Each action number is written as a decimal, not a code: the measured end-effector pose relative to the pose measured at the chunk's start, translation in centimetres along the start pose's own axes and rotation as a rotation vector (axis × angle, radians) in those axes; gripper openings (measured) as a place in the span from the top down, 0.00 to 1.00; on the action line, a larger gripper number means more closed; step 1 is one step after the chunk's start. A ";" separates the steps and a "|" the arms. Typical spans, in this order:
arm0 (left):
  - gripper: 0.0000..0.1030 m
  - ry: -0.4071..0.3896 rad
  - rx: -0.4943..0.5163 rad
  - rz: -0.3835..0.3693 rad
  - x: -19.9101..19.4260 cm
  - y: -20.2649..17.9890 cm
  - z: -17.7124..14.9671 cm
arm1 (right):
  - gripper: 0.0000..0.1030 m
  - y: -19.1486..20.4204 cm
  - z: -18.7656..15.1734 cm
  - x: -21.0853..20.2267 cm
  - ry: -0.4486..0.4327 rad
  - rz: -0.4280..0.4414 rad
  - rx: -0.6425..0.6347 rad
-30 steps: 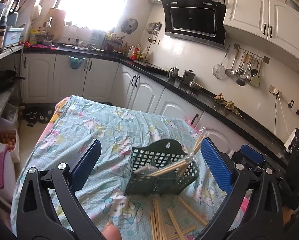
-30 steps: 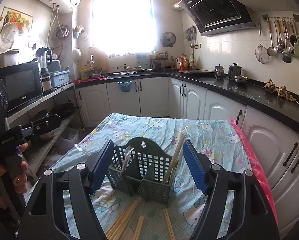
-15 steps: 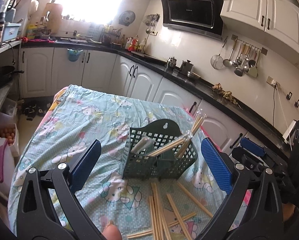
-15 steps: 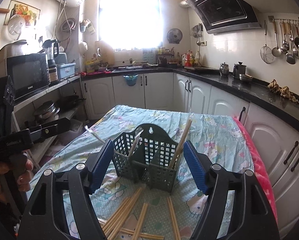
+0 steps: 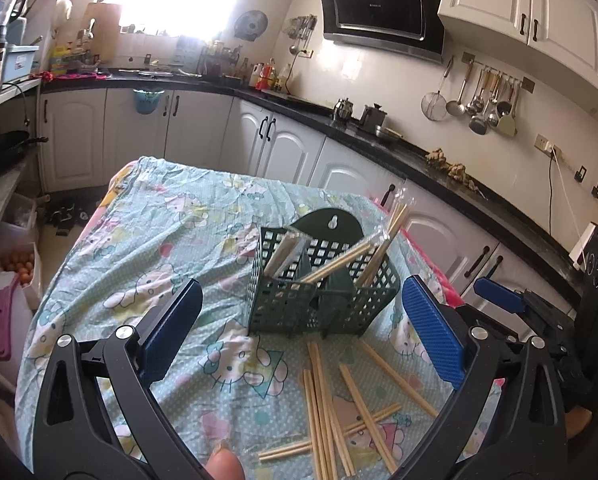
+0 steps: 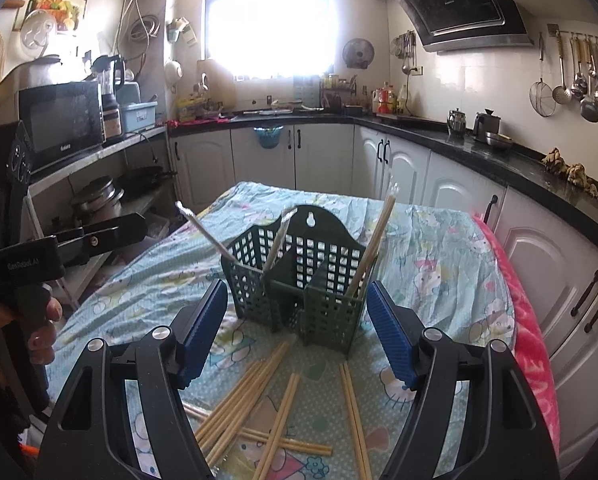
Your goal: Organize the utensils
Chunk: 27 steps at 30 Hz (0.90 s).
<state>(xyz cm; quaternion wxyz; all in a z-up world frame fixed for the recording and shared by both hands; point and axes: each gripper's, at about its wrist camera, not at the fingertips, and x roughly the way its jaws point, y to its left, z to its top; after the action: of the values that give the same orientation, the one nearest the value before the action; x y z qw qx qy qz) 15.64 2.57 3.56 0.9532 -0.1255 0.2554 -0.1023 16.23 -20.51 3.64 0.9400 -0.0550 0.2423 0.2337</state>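
Both claws hover empty with jaws spread wide: left claw (image 5: pixel 301 334), right claw (image 6: pixel 295 330). The green basket (image 5: pixel 323 288) stands upright on the cloth-covered surface (image 5: pixel 171 232), a few wrapped chopsticks leaning out of its compartments. The loose chopsticks (image 5: pixel 331 400) lie crossed and overlapping on the cloth just in front of the basket, between it and the claws. Risks, as judged: the sticks are thin, flat on soft cloth and stacked over each other, so a pinch may catch two at once or slip off; a claw tip could snag the wrinkled cloth and drag the pile. The basket looks light; a stick pushed in at an angle, or a bump from a jaw, could tip or slide it, and the leaning sticks could spill out. The right wrist view shows the left claw's handle (image 6: pixel 39 256) gripped in the person's hand (image 6: pixel 23 332), and one wrapped stick (image 6: pixel 205 232) poking far out of the basket's left side. The left wrist view shows the right claw's blue pad (image 5: pixel 499 295) low at the surface's right edge, plus the pile's right-hand spread.
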 end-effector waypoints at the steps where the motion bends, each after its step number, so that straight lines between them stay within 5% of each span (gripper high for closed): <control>1: 0.10 0.005 0.001 0.000 0.1 0.0 -0.1 | 0.32 0.0 -0.2 0.1 0.006 0.000 -0.002; 19: 0.11 0.146 -0.024 0.028 3.2 1.7 -4.5 | 0.33 -0.4 -3.7 3.5 0.168 -0.021 -0.016; 23: 0.26 0.196 -0.050 0.014 4.4 2.2 -5.5 | 0.33 -0.7 -4.7 4.6 0.212 -0.012 -0.007; 27: 0.40 0.266 -0.074 0.000 6.1 2.6 -6.9 | 0.44 -0.8 -5.6 5.8 0.255 0.012 -0.007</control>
<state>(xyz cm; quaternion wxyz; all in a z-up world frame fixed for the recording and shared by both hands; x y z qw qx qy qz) 17.59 2.14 -5.74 0.9055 -0.1459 0.3833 -0.1086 18.62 -20.04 -4.09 0.9000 -0.0860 0.3593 0.2311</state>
